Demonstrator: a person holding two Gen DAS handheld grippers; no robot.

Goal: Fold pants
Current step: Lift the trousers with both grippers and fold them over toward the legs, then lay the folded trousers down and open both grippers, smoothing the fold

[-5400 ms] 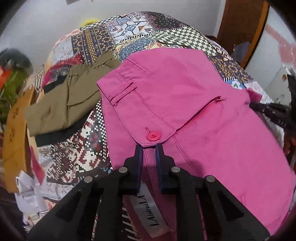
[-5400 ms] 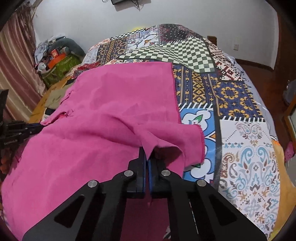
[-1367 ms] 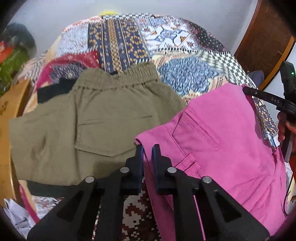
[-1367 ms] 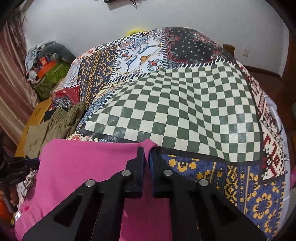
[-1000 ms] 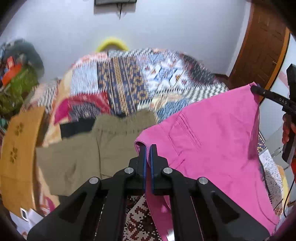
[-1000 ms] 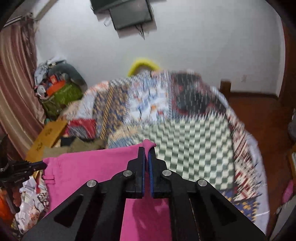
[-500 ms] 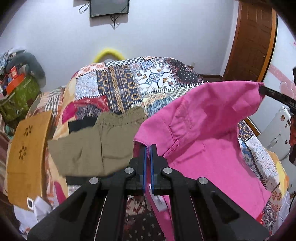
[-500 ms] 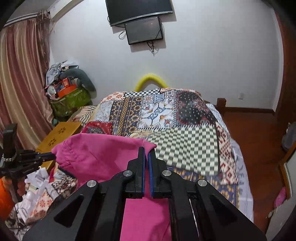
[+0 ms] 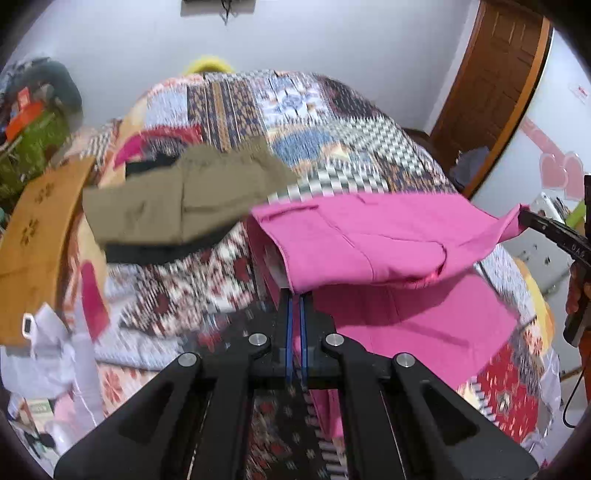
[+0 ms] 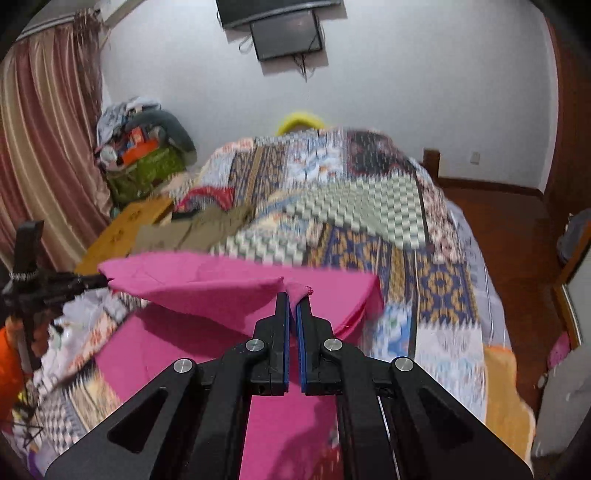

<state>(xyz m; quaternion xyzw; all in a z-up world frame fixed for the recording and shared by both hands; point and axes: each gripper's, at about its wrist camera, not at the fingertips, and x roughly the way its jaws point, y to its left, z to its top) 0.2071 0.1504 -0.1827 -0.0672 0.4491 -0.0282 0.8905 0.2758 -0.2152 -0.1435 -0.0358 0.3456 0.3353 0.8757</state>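
Patchwork bedspread [image 9: 236,280] covers the bed and fills most of both views, blurred by motion. Pink pants [image 9: 388,236] hang above it, upper layer lifted and stretched between the two grippers, lower part lying flat on the bedspread near the bed's near edge. Olive shorts [image 9: 184,199] lie folded further back on the bed, on top of a dark garment [image 9: 159,251], apart from the pink pants. Wooden board [image 9: 40,236] sits at the left bed edge. Wooden door [image 9: 491,96] at right rear; wall-mounted screen [image 10: 284,35] on the white wall; striped curtain [image 10: 40,140] at left in the right wrist view; pile of clutter [image 10: 144,155] beside it. Left gripper [image 9: 295,301] is pinched on one corner of the pink pants, cloth draped over the tips. Right gripper [image 10: 291,299] is clamped on the opposite corner, a small tuft of pink fabric poking past the fingertips [image 10: 282,306]. In the left wrist view the right gripper's tip meets the pink cloth at far right.
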